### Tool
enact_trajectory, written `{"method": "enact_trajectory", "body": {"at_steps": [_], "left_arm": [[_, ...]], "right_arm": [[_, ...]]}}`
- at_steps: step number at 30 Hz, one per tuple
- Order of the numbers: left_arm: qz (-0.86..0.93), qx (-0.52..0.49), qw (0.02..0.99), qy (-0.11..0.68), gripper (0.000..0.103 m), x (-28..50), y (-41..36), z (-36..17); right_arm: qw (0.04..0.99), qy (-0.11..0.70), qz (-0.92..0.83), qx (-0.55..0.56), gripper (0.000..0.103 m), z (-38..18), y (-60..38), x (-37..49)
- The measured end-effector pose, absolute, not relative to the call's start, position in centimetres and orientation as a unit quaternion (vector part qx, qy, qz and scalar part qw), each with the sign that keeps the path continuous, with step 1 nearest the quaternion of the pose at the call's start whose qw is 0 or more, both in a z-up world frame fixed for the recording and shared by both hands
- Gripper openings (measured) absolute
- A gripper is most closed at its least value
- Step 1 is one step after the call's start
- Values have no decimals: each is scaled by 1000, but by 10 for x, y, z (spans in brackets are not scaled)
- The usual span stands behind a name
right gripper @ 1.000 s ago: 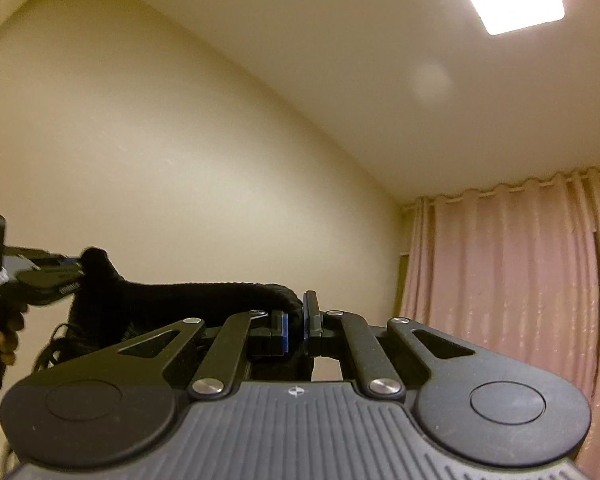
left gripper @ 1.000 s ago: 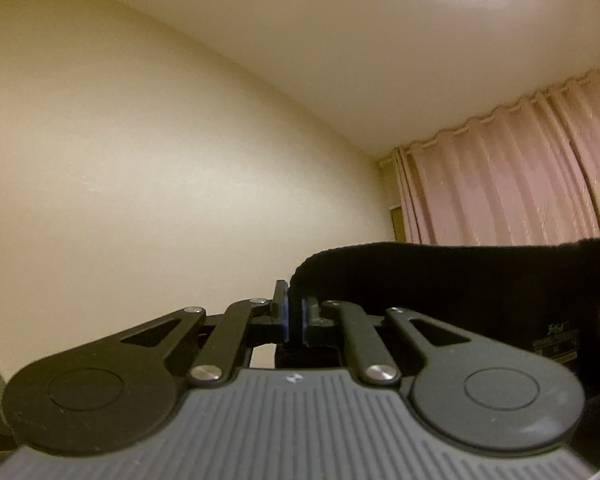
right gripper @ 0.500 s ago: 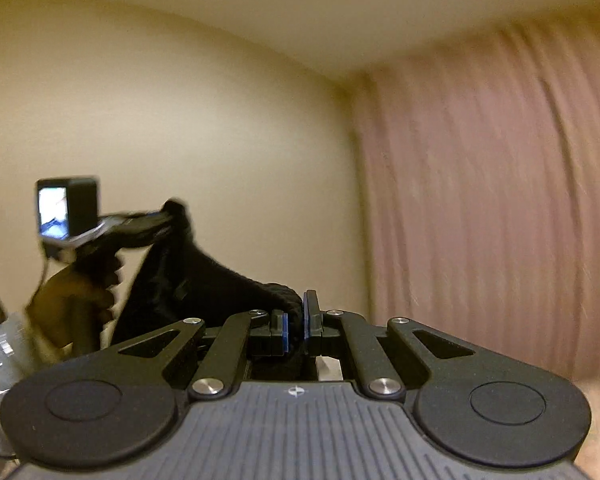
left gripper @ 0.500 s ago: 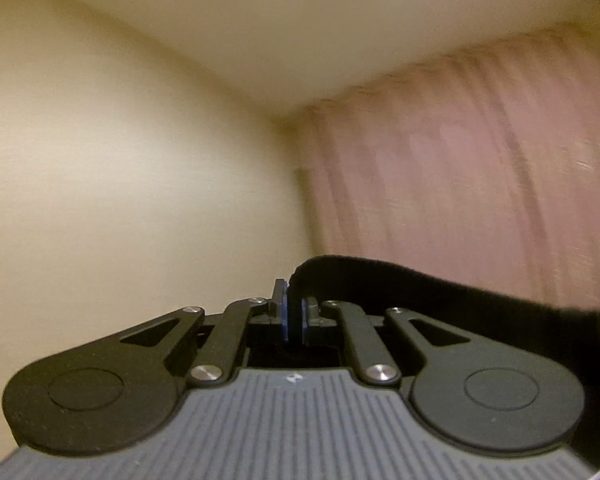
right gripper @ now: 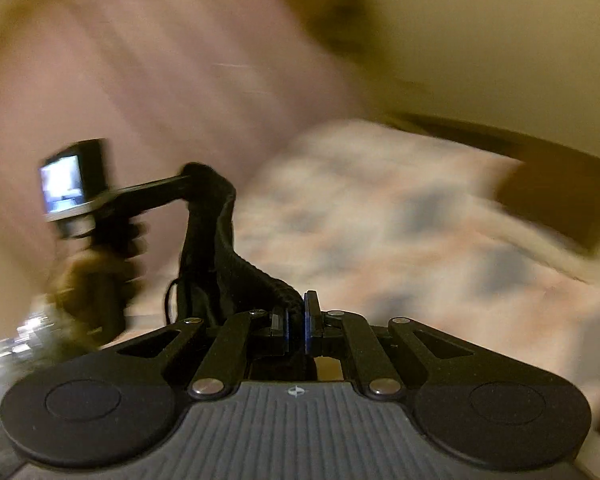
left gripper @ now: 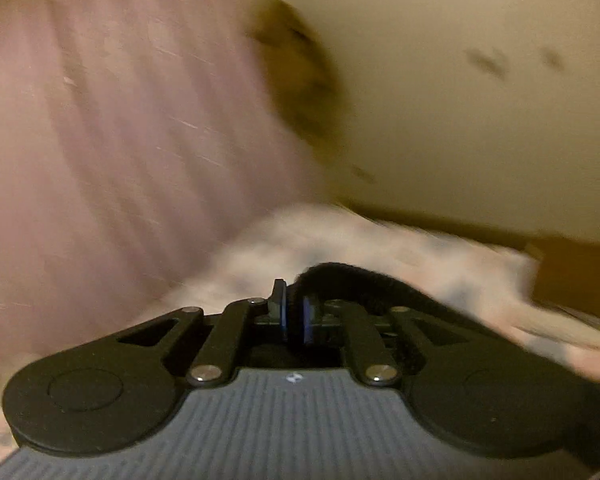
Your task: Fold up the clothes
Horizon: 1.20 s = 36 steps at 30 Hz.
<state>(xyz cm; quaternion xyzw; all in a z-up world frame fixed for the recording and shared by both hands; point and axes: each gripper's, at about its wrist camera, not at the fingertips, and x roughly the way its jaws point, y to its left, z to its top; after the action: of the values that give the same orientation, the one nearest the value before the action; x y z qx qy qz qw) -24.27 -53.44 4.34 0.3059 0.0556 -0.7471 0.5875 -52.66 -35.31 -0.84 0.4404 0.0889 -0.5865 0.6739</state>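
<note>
A black knit garment [right gripper: 216, 236] stretches between both grippers, held up in the air above a bed. In the right wrist view my right gripper [right gripper: 296, 320] is shut on one end of its ribbed edge. The other end runs up to my left gripper [right gripper: 184, 180], held by a hand [right gripper: 96, 268] at the left. In the left wrist view my left gripper [left gripper: 294, 312] is shut on the black garment [left gripper: 364, 280], which trails off to the right behind the fingers. Both views are heavily blurred.
A bed with a pale pink and blue patterned cover [right gripper: 400, 220] lies below and ahead. Pink curtains [left gripper: 100, 120] hang at the left, a beige wall [left gripper: 480, 120] at the right. A dark brown headboard or bedside piece [right gripper: 560, 196] stands at the right.
Both grippers have swung down from facing the ceiling and wall to facing the bed, still carrying the black garment. The curtains have slid from right to left in both views.
</note>
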Motion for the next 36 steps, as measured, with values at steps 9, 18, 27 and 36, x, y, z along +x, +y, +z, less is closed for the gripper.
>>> {"method": "enact_trajectory", "body": {"at_steps": [9, 18, 27, 36], "left_arm": [[-713, 325, 534, 317, 12, -234, -434, -165], [-418, 392, 690, 443, 12, -16, -228, -235], [-432, 582, 658, 203, 31, 58, -198, -304], [-478, 719, 502, -58, 36, 121, -177, -396]], "right_arm": [[492, 248, -624, 554, 28, -251, -418, -594], [537, 279, -547, 578, 41, -250, -420, -525], [547, 339, -549, 533, 47, -280, -344, -490], [818, 484, -285, 127, 54, -277, -256, -251]]}}
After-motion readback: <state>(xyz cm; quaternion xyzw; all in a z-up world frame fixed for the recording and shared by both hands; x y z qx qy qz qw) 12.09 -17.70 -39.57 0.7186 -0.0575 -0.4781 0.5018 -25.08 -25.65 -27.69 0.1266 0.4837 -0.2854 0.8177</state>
